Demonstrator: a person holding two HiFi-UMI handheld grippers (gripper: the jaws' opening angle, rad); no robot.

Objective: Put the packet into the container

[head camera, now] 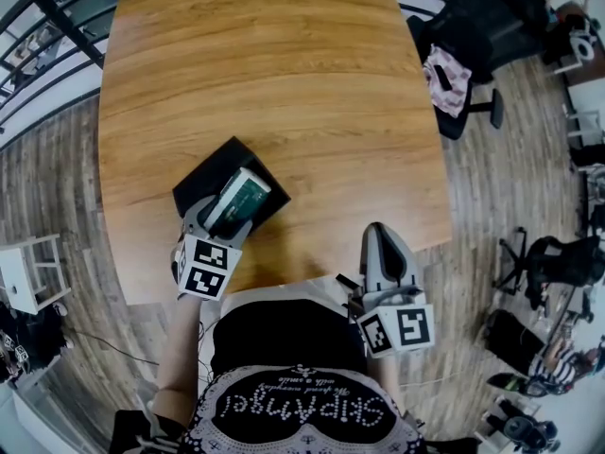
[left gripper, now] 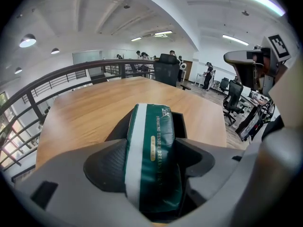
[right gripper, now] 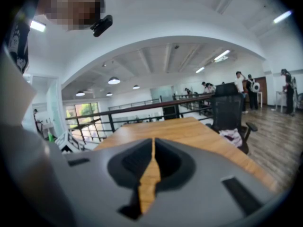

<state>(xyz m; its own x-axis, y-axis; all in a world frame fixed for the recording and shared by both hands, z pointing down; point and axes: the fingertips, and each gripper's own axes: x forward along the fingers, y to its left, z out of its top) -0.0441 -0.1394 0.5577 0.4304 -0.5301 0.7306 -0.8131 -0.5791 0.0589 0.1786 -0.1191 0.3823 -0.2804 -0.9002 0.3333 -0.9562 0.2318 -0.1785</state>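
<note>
Packet [left gripper: 151, 141] is dark green with a white stripe and a gold label – clamped lengthwise in the left gripper [head camera: 219, 218], held over the near side of the black container [head camera: 203, 185]; can't tell if it touches. Right gripper [right gripper: 151, 160] is empty, jaws down to a thin slit, at the table's near edge. Wooden table [head camera: 284, 74], container near its near-left corner, bare wood beyond. Office chair [head camera: 477, 22] off the far-right corner, railing [head camera: 57, 26] to the left – plank floor around.
</note>
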